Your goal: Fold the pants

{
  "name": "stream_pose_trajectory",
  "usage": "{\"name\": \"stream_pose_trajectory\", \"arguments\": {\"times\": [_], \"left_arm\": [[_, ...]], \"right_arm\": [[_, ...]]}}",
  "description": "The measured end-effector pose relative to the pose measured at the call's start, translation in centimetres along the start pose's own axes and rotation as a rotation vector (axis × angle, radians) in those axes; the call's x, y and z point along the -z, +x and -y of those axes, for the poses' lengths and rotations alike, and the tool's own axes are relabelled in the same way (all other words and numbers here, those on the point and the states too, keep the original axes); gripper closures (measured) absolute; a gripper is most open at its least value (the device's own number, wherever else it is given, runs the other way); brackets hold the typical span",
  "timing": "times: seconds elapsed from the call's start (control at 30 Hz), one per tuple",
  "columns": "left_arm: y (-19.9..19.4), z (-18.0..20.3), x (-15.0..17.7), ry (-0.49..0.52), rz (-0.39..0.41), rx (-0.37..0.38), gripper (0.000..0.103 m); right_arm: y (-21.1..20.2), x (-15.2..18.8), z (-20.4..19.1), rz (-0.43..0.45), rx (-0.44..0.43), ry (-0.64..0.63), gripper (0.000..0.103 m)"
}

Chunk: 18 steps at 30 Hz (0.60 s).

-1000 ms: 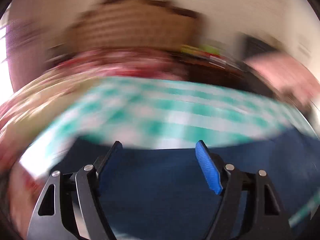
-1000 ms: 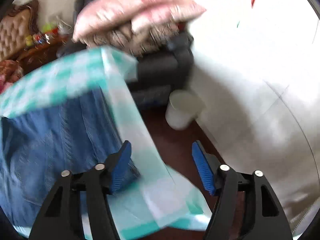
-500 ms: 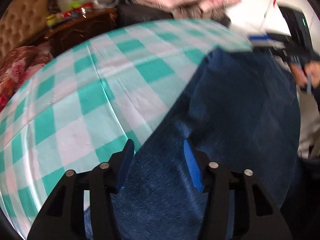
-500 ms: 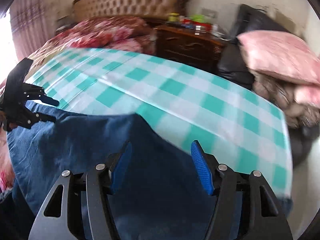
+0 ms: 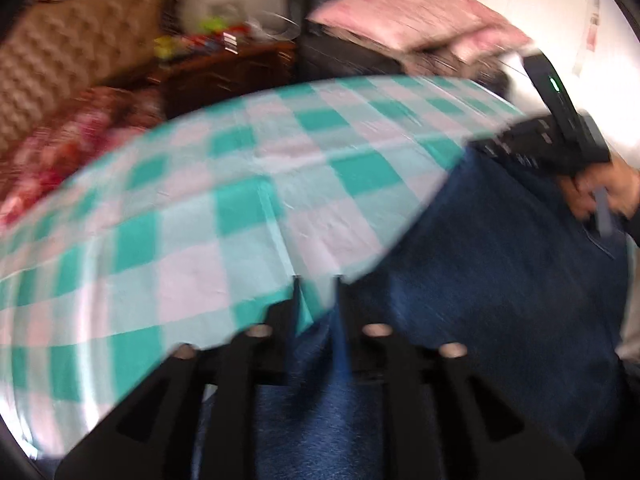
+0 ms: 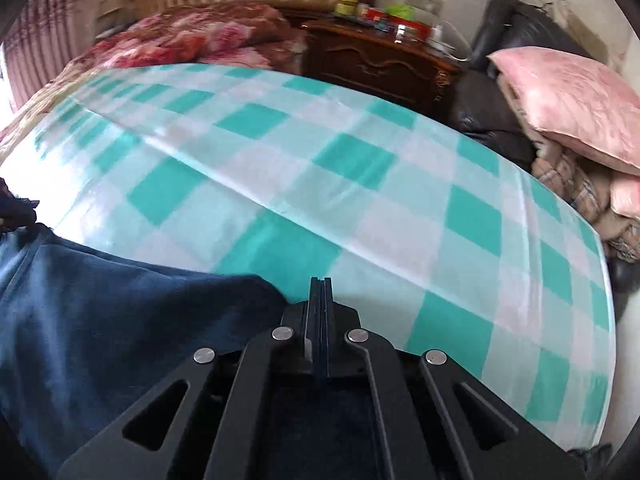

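Pants (image 5: 500, 288): dark blue denim, lying flat on the green-and-white checked cloth (image 5: 248, 208), filling the lower right of the left wrist view and the lower left of the right wrist view. Left gripper (image 5: 316, 280) jaws narrowly apart with denim edge between them; looks clamped on it, but the frame is blurred. Right gripper (image 6: 319, 280) jaws fully clenched at the pants' edge; fabric pinched or not, cannot tell. A hand (image 5: 604, 192) holds it at right. Pink pillow (image 6: 568, 108) upper right.
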<state>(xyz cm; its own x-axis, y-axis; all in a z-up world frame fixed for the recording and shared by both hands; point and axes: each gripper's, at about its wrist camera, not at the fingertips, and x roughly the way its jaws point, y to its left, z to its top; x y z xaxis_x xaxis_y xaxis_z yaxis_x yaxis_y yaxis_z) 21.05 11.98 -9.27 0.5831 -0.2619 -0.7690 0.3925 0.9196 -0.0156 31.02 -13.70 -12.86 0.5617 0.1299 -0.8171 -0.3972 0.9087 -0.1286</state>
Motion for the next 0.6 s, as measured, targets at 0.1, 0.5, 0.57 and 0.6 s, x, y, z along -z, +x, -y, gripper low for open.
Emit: {"name": "stream_pose_trajectory", "arguments": {"times": [0.1, 0.5, 0.57, 0.6], "left_arm": [[-1.2, 2.0, -1.2, -0.01, 0.061, 0.048, 0.072], [3.6, 4.3, -4.5, -0.041, 0.084, -0.003, 0.091], [3.3, 7.4, -5.4, 0.054, 0.115, 0.062, 0.079], [3.5, 9.4, -5.7, 0.115, 0.119, 0.094, 0.074]], "right_arm": [[-2.0, 0.1, 2.0, 0.073, 0.033, 0.12, 0.103], [-10.8, 8.2, 8.2, 0.065, 0.145, 0.153, 0.087], [-10.4, 9.8, 10.1, 0.023, 0.184, 0.177, 0.088], [-9.8, 10.4, 11.3, -0.001, 0.198, 0.198, 0.09]]}}
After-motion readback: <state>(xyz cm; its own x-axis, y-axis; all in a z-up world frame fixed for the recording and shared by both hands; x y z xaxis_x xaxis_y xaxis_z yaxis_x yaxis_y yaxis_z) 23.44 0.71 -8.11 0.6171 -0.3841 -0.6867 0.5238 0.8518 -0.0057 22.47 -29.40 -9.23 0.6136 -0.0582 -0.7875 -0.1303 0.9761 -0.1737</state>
